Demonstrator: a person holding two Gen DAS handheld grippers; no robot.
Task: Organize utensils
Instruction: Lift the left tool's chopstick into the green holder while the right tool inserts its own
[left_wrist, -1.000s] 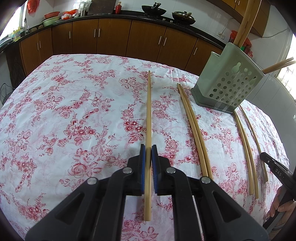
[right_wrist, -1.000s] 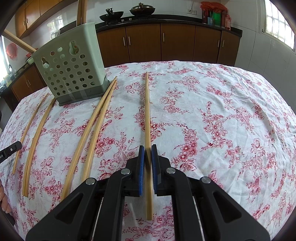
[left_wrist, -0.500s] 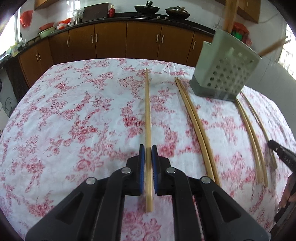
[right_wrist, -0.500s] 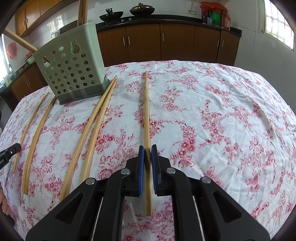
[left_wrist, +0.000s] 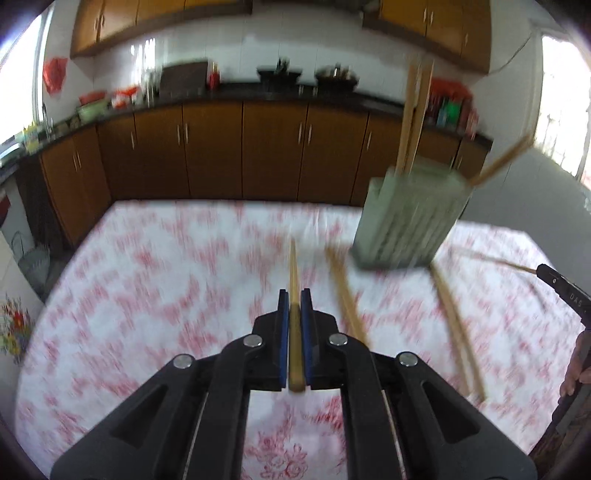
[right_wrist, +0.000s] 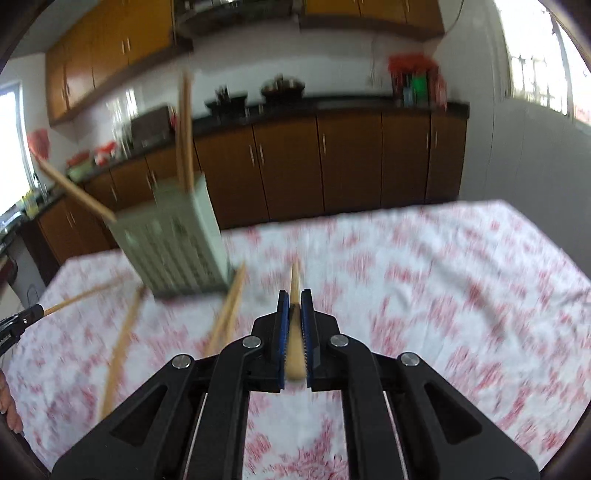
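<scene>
Your left gripper (left_wrist: 294, 295) pinches one chopstick (left_wrist: 294, 273) between its jaws, long axis pointing away toward the far edge of the counter (left_wrist: 147, 277). Your right gripper (right_wrist: 294, 295) pinches a second chopstick (right_wrist: 295, 280) the same way. Compared with a second ago, both sticks are lifted off the flowered cloth and the picture is blurred. Two loose pairs (left_wrist: 345, 291) (left_wrist: 454, 325) lie on the cloth beside the one green perforated holder (left_wrist: 410, 218), which holds about three sticks.
</scene>
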